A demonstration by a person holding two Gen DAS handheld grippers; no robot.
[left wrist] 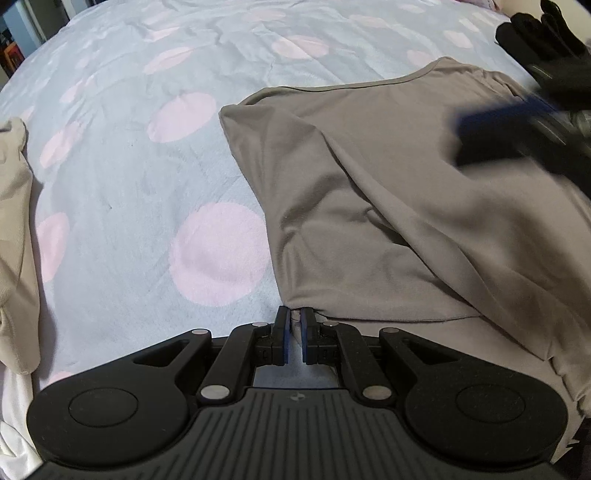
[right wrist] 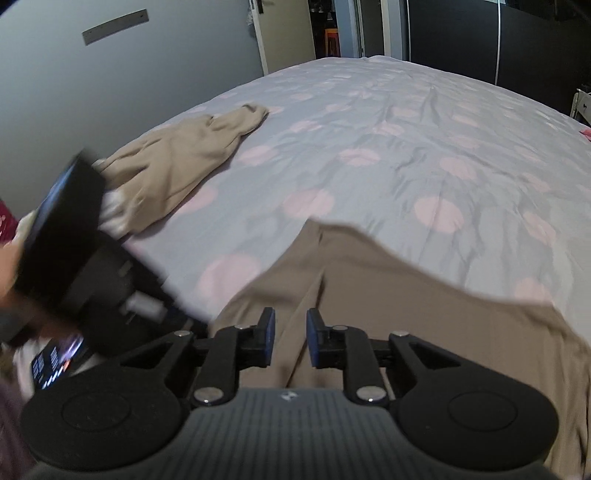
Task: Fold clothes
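Observation:
A taupe garment [left wrist: 388,206] lies folded over itself on the bed. Its near left corner sits between the pads of my left gripper [left wrist: 294,322], which is shut on it. My right gripper [left wrist: 476,134] is a blur above the garment's right side. In the right wrist view the right gripper [right wrist: 290,334] hovers over the same taupe cloth [right wrist: 369,295]. Its blue pads stand apart, a ridge of cloth runs below the gap, and nothing is pinched. The left tool's blurred body [right wrist: 81,266] fills the left edge.
The bedcover [left wrist: 147,177] is pale grey with pink dots [right wrist: 406,147]. A beige garment [right wrist: 184,162] lies crumpled near the bed's left edge [left wrist: 14,221]. A dark gloved hand [left wrist: 546,33] shows top right. Beyond the bed are a wall, a doorway and dark wardrobes.

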